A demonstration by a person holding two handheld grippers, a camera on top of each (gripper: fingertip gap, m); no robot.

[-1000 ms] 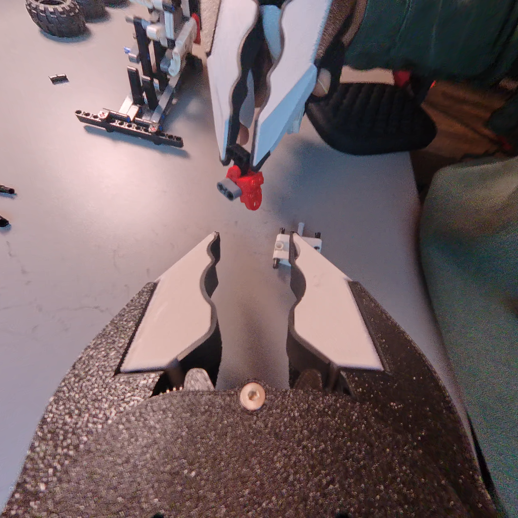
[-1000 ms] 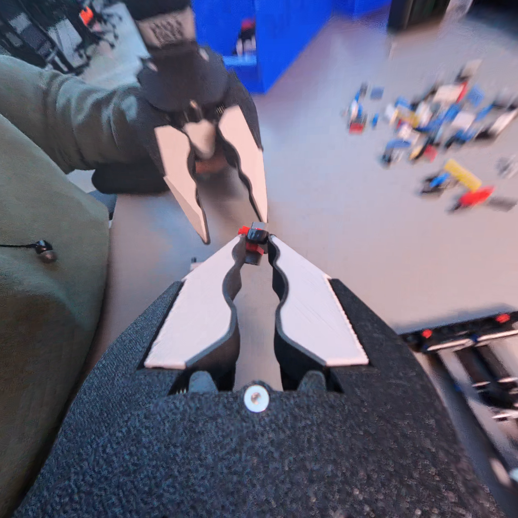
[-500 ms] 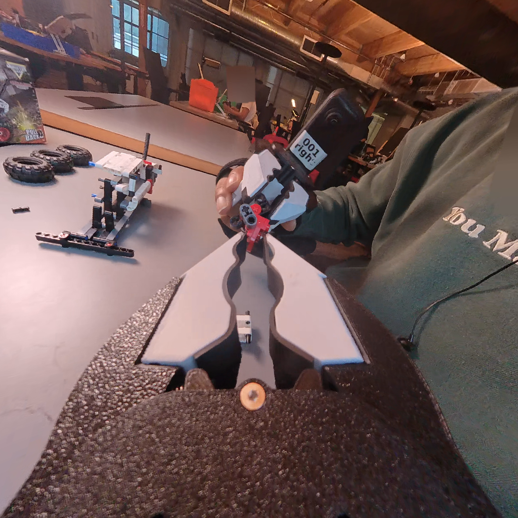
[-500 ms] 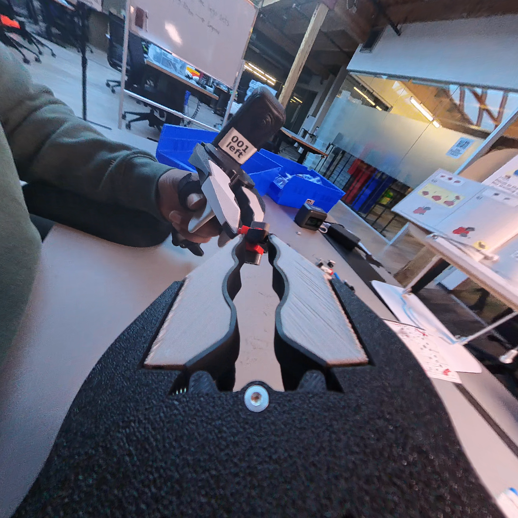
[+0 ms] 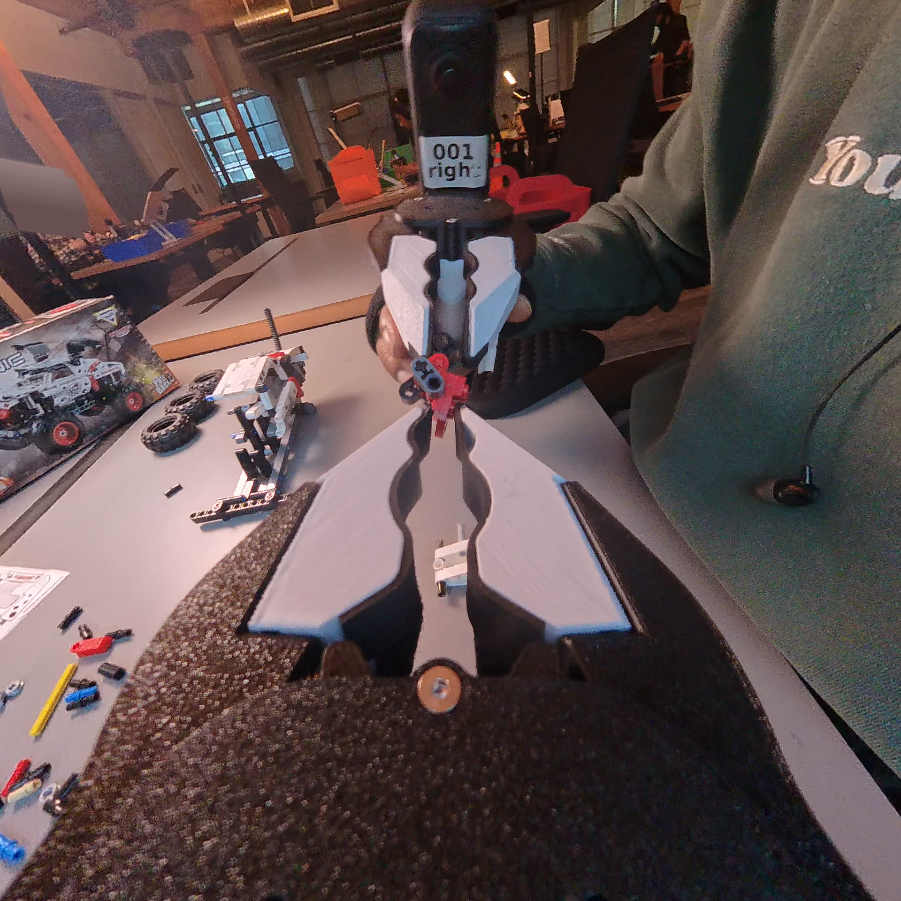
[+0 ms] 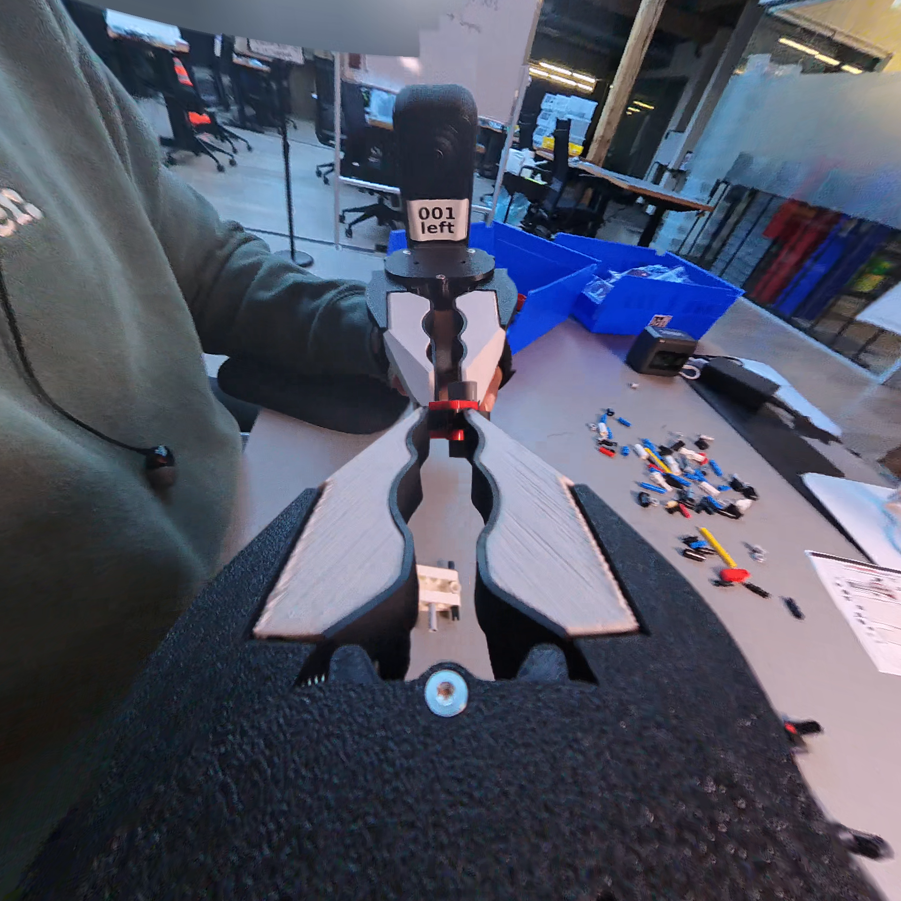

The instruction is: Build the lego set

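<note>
Where the two grippers meet is cramped, so the join inside the small red and grey lego assembly [image 5: 441, 390] is hard to read. The left gripper [image 5: 441, 421] and right gripper [image 6: 446, 429] each pinch it tip to tip above the table [image 5: 146, 536].

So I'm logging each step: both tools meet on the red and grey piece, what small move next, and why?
Probably the left tool holds firm while the right tool eases off: both pinch the same red and grey piece in mid-air, above the table.
</note>
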